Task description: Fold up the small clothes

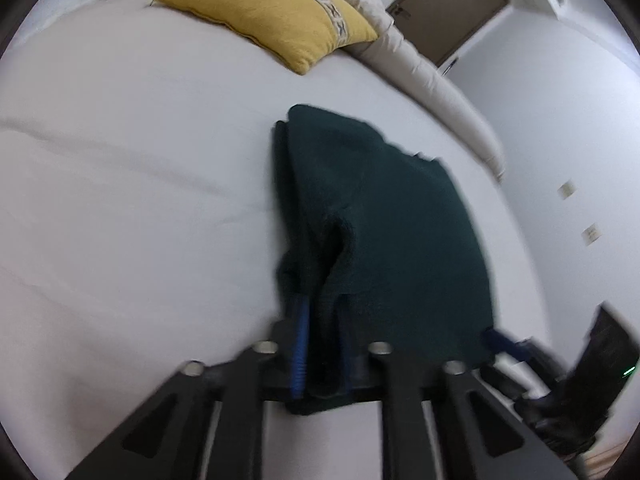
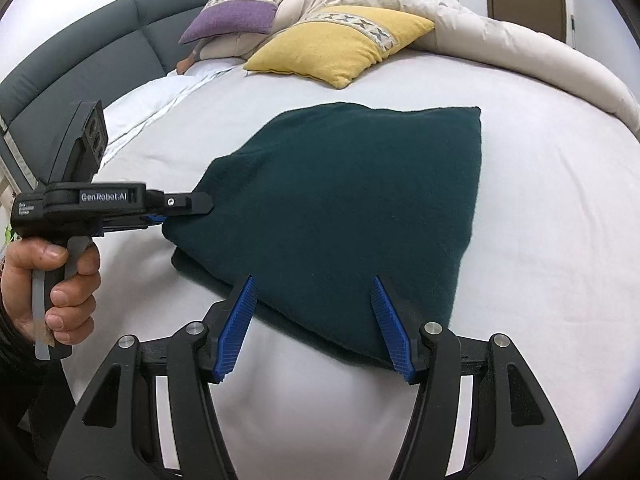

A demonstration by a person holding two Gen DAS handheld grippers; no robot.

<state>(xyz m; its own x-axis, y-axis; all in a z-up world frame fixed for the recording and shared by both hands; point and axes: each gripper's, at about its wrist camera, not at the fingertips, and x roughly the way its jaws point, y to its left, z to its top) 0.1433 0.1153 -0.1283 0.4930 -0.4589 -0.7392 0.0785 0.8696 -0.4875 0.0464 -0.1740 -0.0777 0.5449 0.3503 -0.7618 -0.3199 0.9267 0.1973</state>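
A dark green knit garment [image 2: 340, 200] lies folded on the white bed sheet [image 2: 540, 280]. My left gripper [image 1: 320, 308] is shut on the garment's left corner [image 1: 384, 216] and lifts it slightly; it also shows in the right wrist view [image 2: 188, 210], held by a hand at the left. My right gripper [image 2: 312, 292] is open, its blue pads [image 2: 240, 316] astride the garment's near edge, empty. In the left wrist view the right gripper [image 1: 504, 340] shows at the garment's lower right edge.
A yellow pillow [image 2: 340, 44] and a purple pillow [image 2: 240, 8] lie at the bed's head. A beige duvet [image 2: 500, 36] is bunched along the far right side. A grey headboard [image 2: 100, 48] stands at left. A door [image 1: 448, 8] is beyond the bed.
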